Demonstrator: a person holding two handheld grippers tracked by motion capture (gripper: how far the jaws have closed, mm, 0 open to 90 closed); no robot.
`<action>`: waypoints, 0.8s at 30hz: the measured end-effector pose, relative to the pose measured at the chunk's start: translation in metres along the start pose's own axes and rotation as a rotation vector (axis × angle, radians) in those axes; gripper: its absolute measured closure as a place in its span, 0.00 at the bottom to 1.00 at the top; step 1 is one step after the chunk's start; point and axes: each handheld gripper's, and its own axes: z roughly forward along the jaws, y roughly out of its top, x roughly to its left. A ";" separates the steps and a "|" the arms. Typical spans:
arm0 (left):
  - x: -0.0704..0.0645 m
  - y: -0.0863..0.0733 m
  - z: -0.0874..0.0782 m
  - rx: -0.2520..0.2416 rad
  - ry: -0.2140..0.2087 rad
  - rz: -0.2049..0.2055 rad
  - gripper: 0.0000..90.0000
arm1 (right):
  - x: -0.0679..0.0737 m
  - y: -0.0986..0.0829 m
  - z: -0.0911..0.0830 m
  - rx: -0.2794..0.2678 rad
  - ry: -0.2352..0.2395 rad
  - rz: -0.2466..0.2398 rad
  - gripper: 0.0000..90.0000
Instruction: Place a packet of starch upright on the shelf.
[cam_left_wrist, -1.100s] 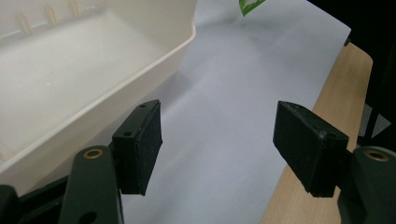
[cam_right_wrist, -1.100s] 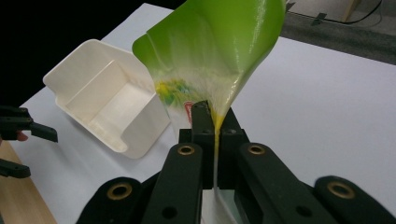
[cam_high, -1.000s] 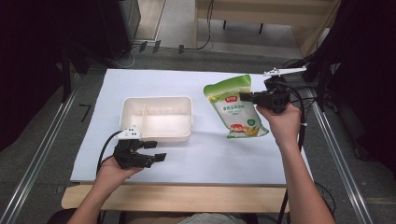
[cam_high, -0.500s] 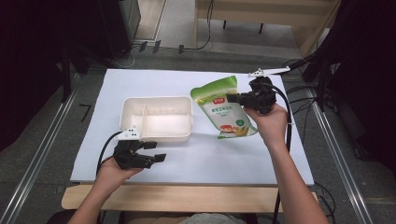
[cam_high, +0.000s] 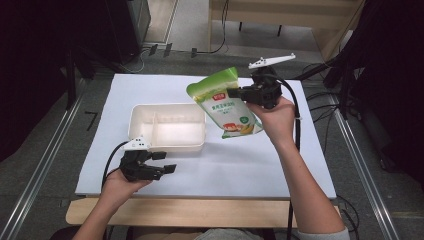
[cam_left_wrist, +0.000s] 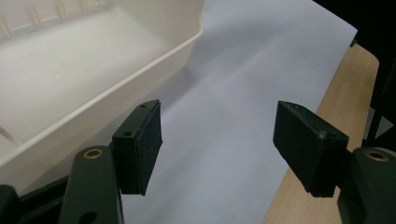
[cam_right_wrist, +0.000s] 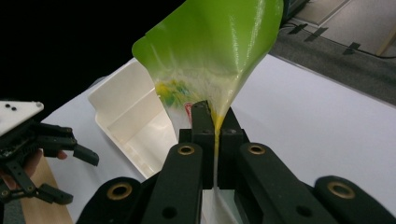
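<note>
A green and white snack pouch (cam_high: 225, 102) hangs in the air above the table, just to the right of a white plastic tray (cam_high: 167, 127) and partly over the tray's right edge. The right gripper (cam_high: 239, 93) holds the pouch by a thin pinch on its side edge, jaws closed tight on the film; in the right gripper view the bag (cam_right_wrist: 215, 51) bulges upward from the jaws and bends over them. The tray is a shallow rectangular bin with a divider inside, and it looks empty. It sits on a white sheet (cam_high: 240, 165) that covers most of a wooden table (cam_high: 175, 212). The left gripper (cam_high: 165, 162) rests low on the sheet at the near left corner of the tray, held in the person's left hand (cam_high: 117, 185). Its jaws stand wide apart with nothing between them, and the left gripper view shows the tray wall (cam_left_wrist: 116, 88) just beside one jaw. The main risk, as I judge it, is slippage: the grip catches only a narrow strip of smooth film, so the pouch's weight could pull it free, or let it swing and knock the light tray out of place.
</note>
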 end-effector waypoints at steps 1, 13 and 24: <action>0.000 0.000 0.000 -0.002 -0.003 0.001 0.37 | 0.002 0.004 0.000 0.001 0.002 -0.004 1.00; 0.001 0.000 -0.002 -0.014 -0.004 -0.007 0.37 | 0.014 0.042 0.007 0.012 0.002 -0.020 1.00; 0.001 0.000 -0.001 -0.012 -0.007 -0.006 0.37 | 0.021 0.065 0.029 0.026 0.055 -0.016 1.00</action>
